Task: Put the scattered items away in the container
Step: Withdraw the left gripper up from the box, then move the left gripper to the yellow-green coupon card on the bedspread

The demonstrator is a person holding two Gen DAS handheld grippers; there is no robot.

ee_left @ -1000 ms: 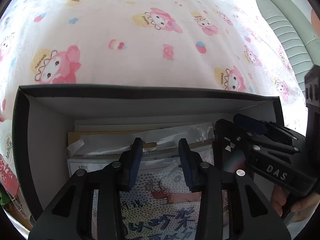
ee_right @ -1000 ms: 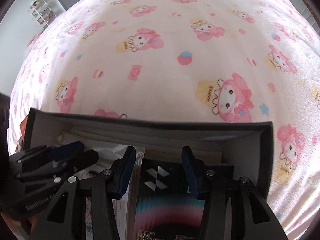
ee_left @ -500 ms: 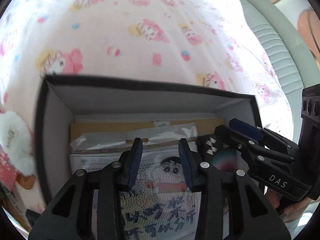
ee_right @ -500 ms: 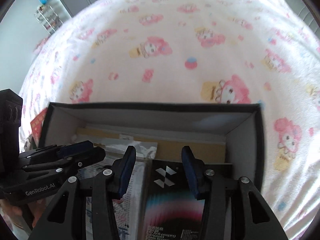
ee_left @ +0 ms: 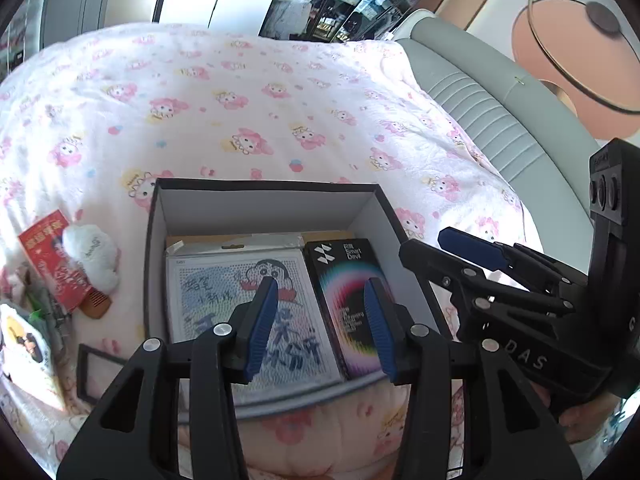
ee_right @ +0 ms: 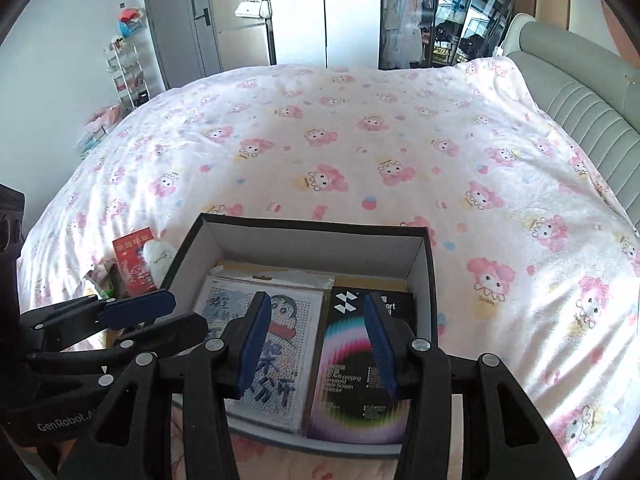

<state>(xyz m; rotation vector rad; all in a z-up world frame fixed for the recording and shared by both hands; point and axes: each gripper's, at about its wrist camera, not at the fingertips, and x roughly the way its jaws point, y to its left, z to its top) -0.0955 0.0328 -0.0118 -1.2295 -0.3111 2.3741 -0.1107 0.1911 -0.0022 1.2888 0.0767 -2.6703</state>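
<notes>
A black box with white inner walls [ee_left: 264, 186] [ee_right: 312, 226] sits on the bed. In it lie a cartoon-print pack [ee_left: 240, 304] [ee_right: 296, 320] and a black screen-protector box [ee_left: 344, 292] [ee_right: 352, 344], side by side. My left gripper [ee_left: 320, 292] hovers above the box's near edge; its jaws are opening with nothing between them. My right gripper [ee_right: 316, 308] hangs beside it, open and empty, and also shows in the left wrist view [ee_left: 424, 242]. Left of the box lie a red packet [ee_left: 48, 256] [ee_right: 132, 264], a white fluffy puff [ee_left: 94, 254] [ee_right: 158, 258] and a brown comb [ee_left: 96, 306].
A pink cartoon-print blanket [ee_right: 360, 140] covers the bed. A grey padded headboard [ee_left: 492, 112] runs along the right. More small items and a black-framed card [ee_left: 96, 372] lie at the near left. Wardrobes and a wire shelf [ee_right: 128, 76] stand beyond the bed.
Both grippers have lifted up and back from inside the box, so the whole box and the room now show. The left jaws have spread wider.
</notes>
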